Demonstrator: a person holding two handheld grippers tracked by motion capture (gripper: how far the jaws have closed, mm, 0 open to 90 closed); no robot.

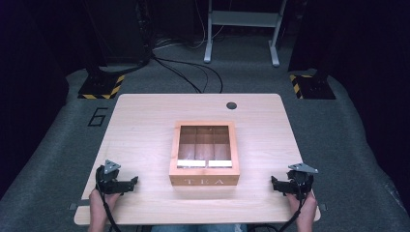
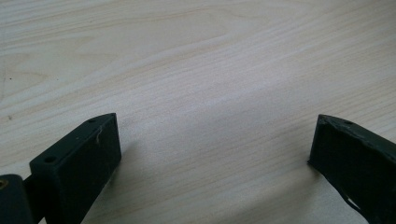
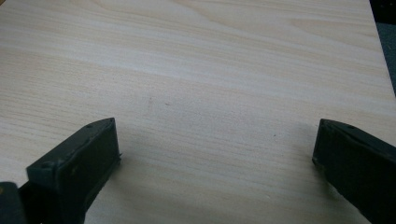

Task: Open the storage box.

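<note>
Each bare hand, left (image 1: 98, 207) and right (image 1: 305, 209), grips a black two-jaw gripper, left gripper (image 1: 129, 182) and right gripper (image 1: 276, 183), topped by a grey three-cornered plate, trailing a black cable, jaws blocky with small screw holes.

probably a lab or test studio, dark surround, grey carpet (image 1: 348, 145), hazard-striped stand bases (image 1: 101, 87), trailing floor cables (image 1: 193, 72)
</note>
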